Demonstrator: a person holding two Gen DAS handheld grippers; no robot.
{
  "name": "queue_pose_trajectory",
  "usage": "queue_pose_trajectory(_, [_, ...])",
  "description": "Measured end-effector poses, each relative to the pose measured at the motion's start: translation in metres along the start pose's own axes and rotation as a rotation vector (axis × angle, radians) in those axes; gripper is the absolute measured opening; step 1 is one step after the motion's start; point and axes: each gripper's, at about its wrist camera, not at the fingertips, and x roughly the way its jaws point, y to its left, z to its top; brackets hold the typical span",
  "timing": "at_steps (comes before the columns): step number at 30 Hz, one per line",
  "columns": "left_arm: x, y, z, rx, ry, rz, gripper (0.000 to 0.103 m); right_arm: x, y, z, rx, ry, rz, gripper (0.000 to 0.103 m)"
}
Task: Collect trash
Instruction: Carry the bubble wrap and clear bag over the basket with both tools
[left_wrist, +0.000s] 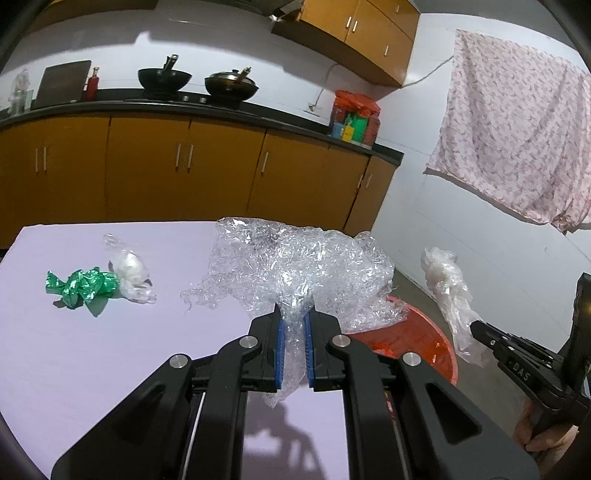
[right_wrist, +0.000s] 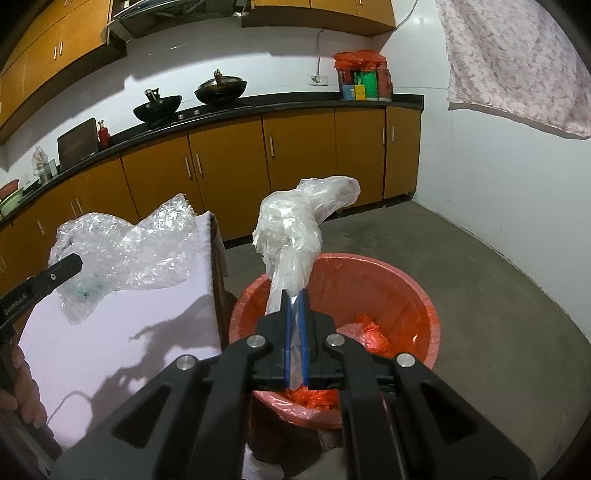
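**— Start at the left. What's on the table?**

— Far left on my pale table (left_wrist: 92, 350) lies a green wrapper (left_wrist: 79, 286), touching a small clear wrapper (left_wrist: 129, 271) on its right. Only my left camera shows those two.

**— And your left hand?**

— My left gripper (left_wrist: 294, 325) reaches forward low over the table's right part, its blue pads (left_wrist: 281, 350) pinched tight on a neck of bubble wrap (left_wrist: 295, 266). The rest of the sheet billows up ahead of the fingertips and spills over the table's right edge. From my right camera the same left gripper (right_wrist: 62, 269) comes in at the left as a black tip buried in the bubble wrap (right_wrist: 125, 251), with part of my hand below it at the frame's edge.

**— Further right?**

— The red bin (right_wrist: 406, 291) stands on the floor just beside the table's edge. My left camera catches only a slice of the bin (left_wrist: 417, 336) behind the wrap; my right camera looks down into it and shows its red liner and crumpled red plastic (right_wrist: 365, 332) at the bottom.

**— And your right hand?**

— My right gripper (right_wrist: 294, 321) is held above the bin's near rim, pads squeezed together on a thin plastic bag (right_wrist: 291, 229), which stands up out of the fingers over the bin. From the left camera the right gripper (left_wrist: 480, 328) points leftward with the plastic bag (left_wrist: 447, 280) rising from its tip, my hand under the handle.
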Motion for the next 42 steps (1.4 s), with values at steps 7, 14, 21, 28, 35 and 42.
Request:
queue_pose_trajectory(7, [0.005, -0.010, -0.003, 0.012, 0.015, -0.008, 0.009, 0.001, -0.005, -0.002, 0.016, -0.001, -0.007, 0.006])
queue_pose_trajectory(14, [0.018, -0.020, -0.003, 0.014, 0.037, -0.023, 0.009, 0.002, -0.012, -0.002, 0.031, -0.001, -0.022, 0.006])
queue_pose_trajectory(21, [0.034, -0.042, -0.008, 0.035, 0.060, -0.053, 0.009, 0.004, -0.030, -0.004, 0.055, 0.006, -0.049, 0.006])
queue_pose_trajectory(28, [0.052, -0.065, -0.012, 0.060, 0.087, -0.080, 0.009, 0.008, -0.048, -0.006, 0.079, 0.007, -0.068, 0.006])
queue_pose_trajectory(35, [0.069, -0.081, -0.020, 0.082, 0.115, -0.093, 0.009, 0.014, -0.060, -0.009, 0.103, 0.011, -0.076, 0.006])
queue_pose_trajectory(42, [0.084, -0.089, -0.023, 0.094, 0.137, -0.095, 0.009, 0.020, -0.064, -0.009, 0.121, 0.012, -0.078, 0.006])
